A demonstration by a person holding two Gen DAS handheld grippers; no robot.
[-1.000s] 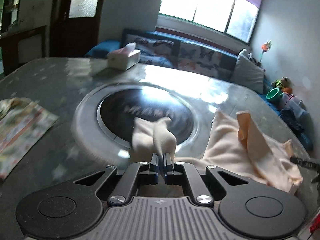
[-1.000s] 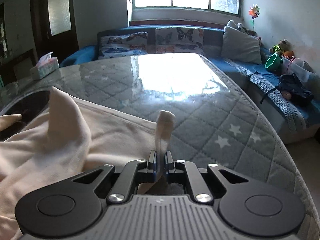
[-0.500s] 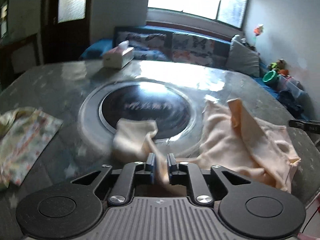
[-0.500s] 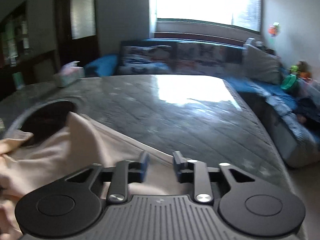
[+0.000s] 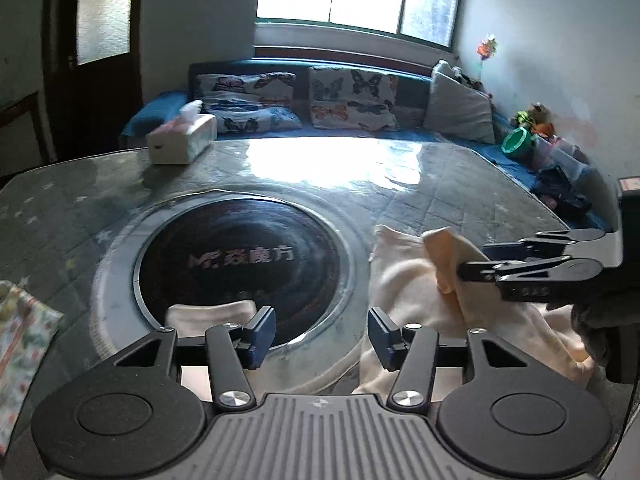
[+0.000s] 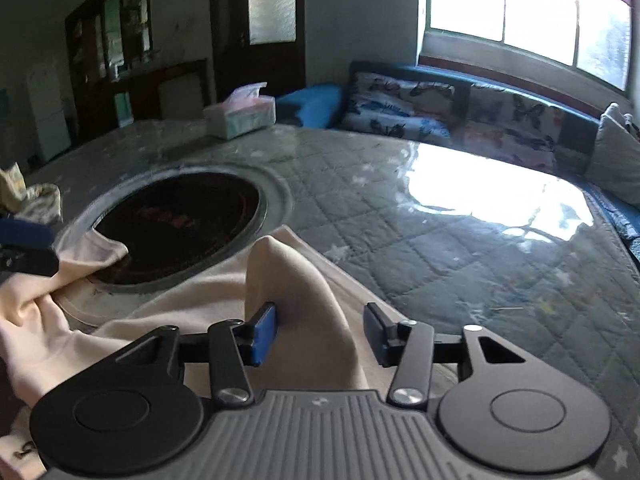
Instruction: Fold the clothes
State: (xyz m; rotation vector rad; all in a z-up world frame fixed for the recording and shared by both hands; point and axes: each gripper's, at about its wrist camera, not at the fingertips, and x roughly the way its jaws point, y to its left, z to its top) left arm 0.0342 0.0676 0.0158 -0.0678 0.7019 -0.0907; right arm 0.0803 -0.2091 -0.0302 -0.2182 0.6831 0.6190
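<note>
Garment (image 5: 416,280), pale peach, lies crumpled on the desk (image 5: 280,176), one edge lapping the dark round inset (image 5: 240,264). Left gripper (image 5: 322,332) jaws opening, nothing between them (a cloth flap sits just beside its left finger). Right gripper (image 6: 320,334) jaws opening, a raised fold standing between them, pads not pressing. Tissue box (image 5: 182,140) at far edge.

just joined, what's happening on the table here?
A person with a gripper in each hand is folding a cream garment on the quilted table. Both the left gripper and the right gripper are opening. Nothing sits between the left pads; a fold of the garment stands up between the right pads, unclamped. The garment lies crumpled, partly over the round black hob. A tissue box sits at the far edge.
</note>
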